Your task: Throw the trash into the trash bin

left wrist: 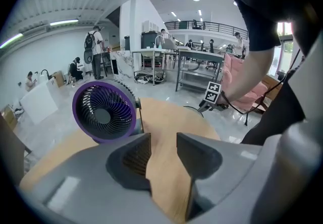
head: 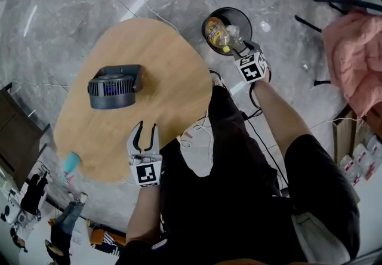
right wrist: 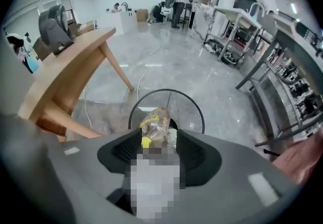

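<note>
A black mesh trash bin point(head: 241, 14) point(right wrist: 166, 92) stands on the floor past the table's right end, with a yellow snack bag point(head: 215, 33) point(right wrist: 154, 119) inside it. My right gripper point(head: 240, 50) point(right wrist: 159, 150) reaches over the bin's near rim, shut on a crumpled clear plastic bottle point(head: 234, 36) point(right wrist: 172, 139) with a yellow cap. Part of the bottle between the jaws is hidden. My left gripper point(head: 145, 132) point(left wrist: 164, 155) hovers open over the near edge of the wooden table point(head: 161, 61) point(left wrist: 169, 114), holding nothing.
A grey fan point(head: 113, 86) point(left wrist: 103, 112) with a purple ring stands on the table's left half. A light blue cup point(head: 70, 165) shows at the table's near left edge. Cables run over the marble floor. A pink cloth point(head: 355, 55) hangs over a frame at right.
</note>
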`<act>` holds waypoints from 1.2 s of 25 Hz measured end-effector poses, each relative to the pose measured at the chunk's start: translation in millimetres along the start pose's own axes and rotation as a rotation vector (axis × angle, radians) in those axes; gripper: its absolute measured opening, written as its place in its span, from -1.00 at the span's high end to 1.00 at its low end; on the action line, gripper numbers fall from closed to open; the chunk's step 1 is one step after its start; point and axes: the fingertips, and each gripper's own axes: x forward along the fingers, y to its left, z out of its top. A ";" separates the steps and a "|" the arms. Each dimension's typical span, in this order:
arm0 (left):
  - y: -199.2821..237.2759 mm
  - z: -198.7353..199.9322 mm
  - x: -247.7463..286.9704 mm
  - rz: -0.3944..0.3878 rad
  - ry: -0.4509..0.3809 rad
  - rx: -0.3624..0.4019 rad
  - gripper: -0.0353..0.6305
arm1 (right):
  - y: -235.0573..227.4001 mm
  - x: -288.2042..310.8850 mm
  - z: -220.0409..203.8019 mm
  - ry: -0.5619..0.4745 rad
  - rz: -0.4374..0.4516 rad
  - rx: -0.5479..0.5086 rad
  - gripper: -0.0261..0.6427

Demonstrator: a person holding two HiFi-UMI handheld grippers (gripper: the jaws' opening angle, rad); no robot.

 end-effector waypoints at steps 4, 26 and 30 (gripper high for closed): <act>1.2 -6.5 -7.2 -0.009 -0.022 0.016 0.41 | 24.7 -42.0 4.5 -0.094 -0.014 -0.002 0.23; 94.0 -88.4 -209.5 0.370 -0.184 -0.177 0.41 | 414.8 -283.5 153.2 -0.632 0.561 -0.185 0.34; 101.7 -87.8 -253.5 0.439 -0.227 -0.197 0.42 | 452.1 -324.9 179.2 -0.694 0.635 -0.241 0.38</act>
